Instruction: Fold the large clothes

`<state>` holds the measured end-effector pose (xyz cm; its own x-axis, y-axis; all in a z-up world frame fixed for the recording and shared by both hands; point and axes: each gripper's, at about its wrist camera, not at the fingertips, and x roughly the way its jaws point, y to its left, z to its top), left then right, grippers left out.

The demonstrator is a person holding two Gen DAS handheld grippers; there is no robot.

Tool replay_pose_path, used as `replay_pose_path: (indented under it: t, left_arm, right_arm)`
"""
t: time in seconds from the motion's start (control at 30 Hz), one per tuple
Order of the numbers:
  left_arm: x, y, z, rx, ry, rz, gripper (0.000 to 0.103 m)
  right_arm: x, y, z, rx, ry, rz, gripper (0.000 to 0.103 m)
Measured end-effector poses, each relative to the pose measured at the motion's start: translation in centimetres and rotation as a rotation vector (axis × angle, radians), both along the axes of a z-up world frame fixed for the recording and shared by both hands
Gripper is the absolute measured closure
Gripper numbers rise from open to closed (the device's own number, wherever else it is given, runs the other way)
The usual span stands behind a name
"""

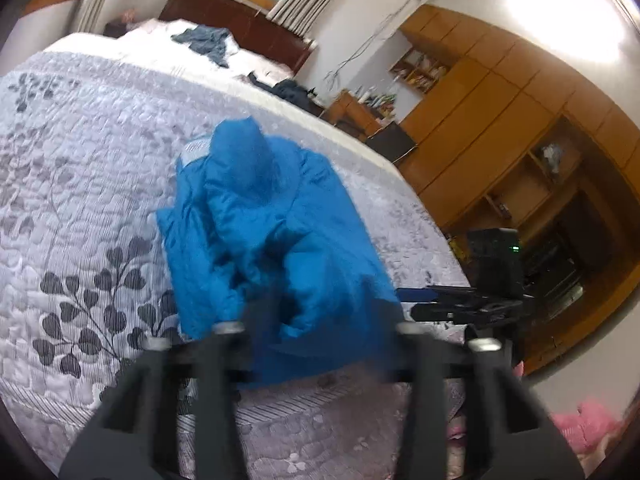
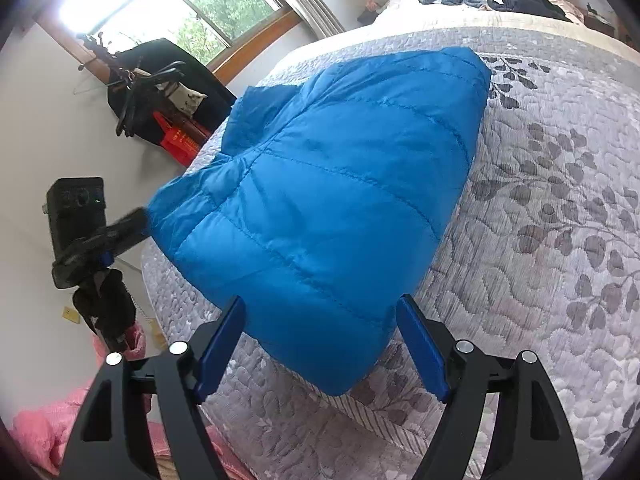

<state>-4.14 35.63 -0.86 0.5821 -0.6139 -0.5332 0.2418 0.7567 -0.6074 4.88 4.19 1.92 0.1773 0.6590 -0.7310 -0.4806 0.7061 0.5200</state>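
Observation:
A blue quilted puffer jacket [image 2: 340,184] lies partly folded near the foot corner of the bed [image 2: 560,240]. In the left wrist view the blue jacket [image 1: 272,232] is bunched, with its hood end farthest from me. My left gripper [image 1: 320,316] is blurred, its dark fingers apart with the jacket's near edge between them. Seen from the right wrist, the left gripper [image 2: 132,218] touches the jacket's left edge. My right gripper [image 2: 322,346] is open, its blue pads on either side of the jacket's near corner. The right gripper [image 1: 416,300] also appears beside the jacket's right edge.
The bed's grey leaf-patterned quilt [image 1: 80,200] has other dark clothes [image 1: 208,42] heaped near the headboard. Pink fabric [image 2: 44,432] lies on the floor by the bed corner. A wooden wardrobe [image 1: 500,120] stands on one side. A clothes rack [image 2: 160,92] stands by the window.

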Motion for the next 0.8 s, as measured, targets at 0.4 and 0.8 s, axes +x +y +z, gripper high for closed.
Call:
replay_pose_path:
  t: [0.4, 0.8]
  left_arm:
    - [-0.4, 3.8, -8.6, -0.169, 0.214, 0.028, 0.093]
    - [0.2, 3.2, -11.7, -0.162, 0.233, 0.011, 0.09]
  right_arm:
    - [0.6, 1.7, -1.5, -0.06, 0.006, 0.014, 0.024]
    - [1.2, 2.9, -2.8, -0.052, 0.025, 0.016, 0.024]
